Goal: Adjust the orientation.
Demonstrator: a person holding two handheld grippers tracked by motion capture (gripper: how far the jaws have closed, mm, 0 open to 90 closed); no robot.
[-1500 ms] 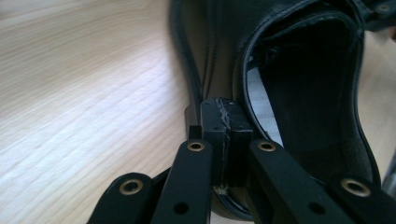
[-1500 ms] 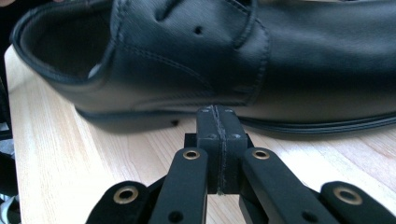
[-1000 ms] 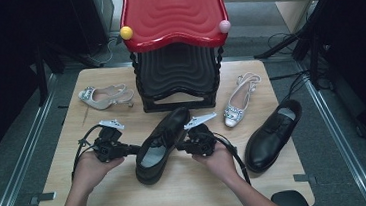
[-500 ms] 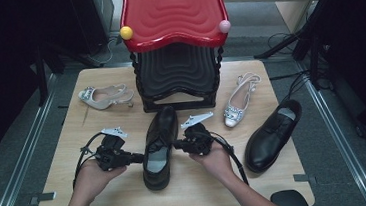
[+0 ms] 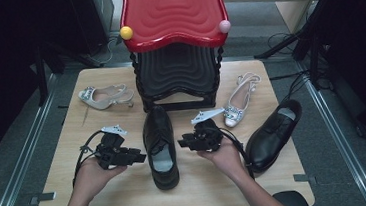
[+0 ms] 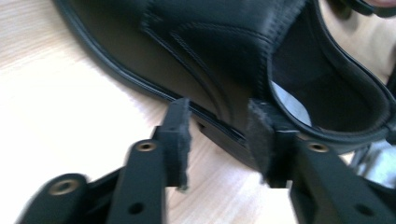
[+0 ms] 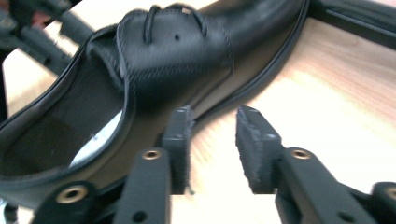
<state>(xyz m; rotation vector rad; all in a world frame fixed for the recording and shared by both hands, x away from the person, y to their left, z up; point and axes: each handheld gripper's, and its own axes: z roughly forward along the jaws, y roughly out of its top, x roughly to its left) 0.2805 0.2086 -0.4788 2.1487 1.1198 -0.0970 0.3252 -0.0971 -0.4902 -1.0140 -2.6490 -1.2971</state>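
A black lace-up shoe lies in the middle of the wooden table, toe toward the rack and heel toward the person. My left gripper is at its left flank, open; in the left gripper view its fingertips reach the sole edge of the shoe. My right gripper is at the shoe's right flank, also open. In the right gripper view its tips sit beside the shoe, with the left finger against the welt.
A shoe rack with a red top and black shelves stands at the table's back. The matching black shoe lies at the right. One silver slingback heel rests back left, the other back right.
The black shoe has turned from a diagonal to straight, toe toward the rack, and slid a little forward. Both grippers stay at its flanks.
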